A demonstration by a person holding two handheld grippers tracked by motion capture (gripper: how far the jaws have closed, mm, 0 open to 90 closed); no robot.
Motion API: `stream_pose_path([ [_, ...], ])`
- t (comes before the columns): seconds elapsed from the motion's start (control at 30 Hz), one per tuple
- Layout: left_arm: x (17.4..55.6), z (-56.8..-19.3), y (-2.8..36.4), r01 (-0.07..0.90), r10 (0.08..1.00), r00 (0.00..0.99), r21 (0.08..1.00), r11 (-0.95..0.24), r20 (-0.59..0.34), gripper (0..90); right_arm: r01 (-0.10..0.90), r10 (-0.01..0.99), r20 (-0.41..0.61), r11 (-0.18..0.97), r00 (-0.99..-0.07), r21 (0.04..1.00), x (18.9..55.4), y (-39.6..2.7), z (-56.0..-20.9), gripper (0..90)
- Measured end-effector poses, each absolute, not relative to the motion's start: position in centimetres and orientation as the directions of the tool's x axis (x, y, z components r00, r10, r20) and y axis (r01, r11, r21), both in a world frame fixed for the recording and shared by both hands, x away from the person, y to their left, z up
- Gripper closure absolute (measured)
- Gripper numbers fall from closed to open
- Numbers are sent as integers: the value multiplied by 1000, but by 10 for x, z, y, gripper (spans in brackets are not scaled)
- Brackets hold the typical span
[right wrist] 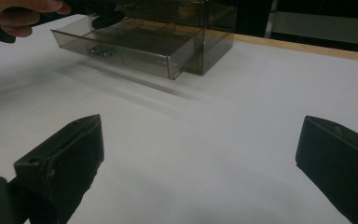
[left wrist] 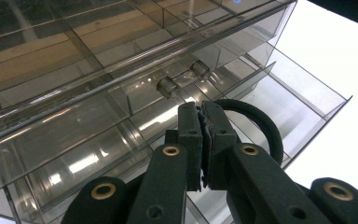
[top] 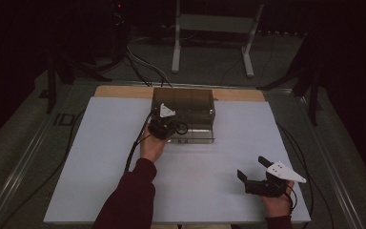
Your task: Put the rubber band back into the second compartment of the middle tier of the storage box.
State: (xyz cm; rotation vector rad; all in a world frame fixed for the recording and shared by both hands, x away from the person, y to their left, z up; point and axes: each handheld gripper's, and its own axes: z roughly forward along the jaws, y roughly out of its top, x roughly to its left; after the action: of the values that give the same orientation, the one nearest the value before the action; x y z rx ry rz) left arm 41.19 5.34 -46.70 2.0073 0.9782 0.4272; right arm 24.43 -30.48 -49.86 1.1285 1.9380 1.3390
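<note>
Left gripper view: left tongs (left wrist: 204,140) clamp a black loop (left wrist: 261,126) over the open drawer (left wrist: 307,93); right tongs (right wrist: 200,154) gape empty above the table (right wrist: 214,116).

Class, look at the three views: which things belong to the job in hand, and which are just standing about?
In the job: clear drawer unit; its pulled-out drawer; black loop held by the shut left tool.

Standing about: open right tool, resting apart; white table; grey stand beyond.
</note>
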Motion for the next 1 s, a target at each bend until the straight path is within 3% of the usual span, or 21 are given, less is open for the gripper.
stream_pose_path([
  [1.0, 415, -478, 44, 501, 777, 629, 786, -364, -41, 881, 338, 855, 40, 161, -516, 927, 245, -304, -499, 15],
])
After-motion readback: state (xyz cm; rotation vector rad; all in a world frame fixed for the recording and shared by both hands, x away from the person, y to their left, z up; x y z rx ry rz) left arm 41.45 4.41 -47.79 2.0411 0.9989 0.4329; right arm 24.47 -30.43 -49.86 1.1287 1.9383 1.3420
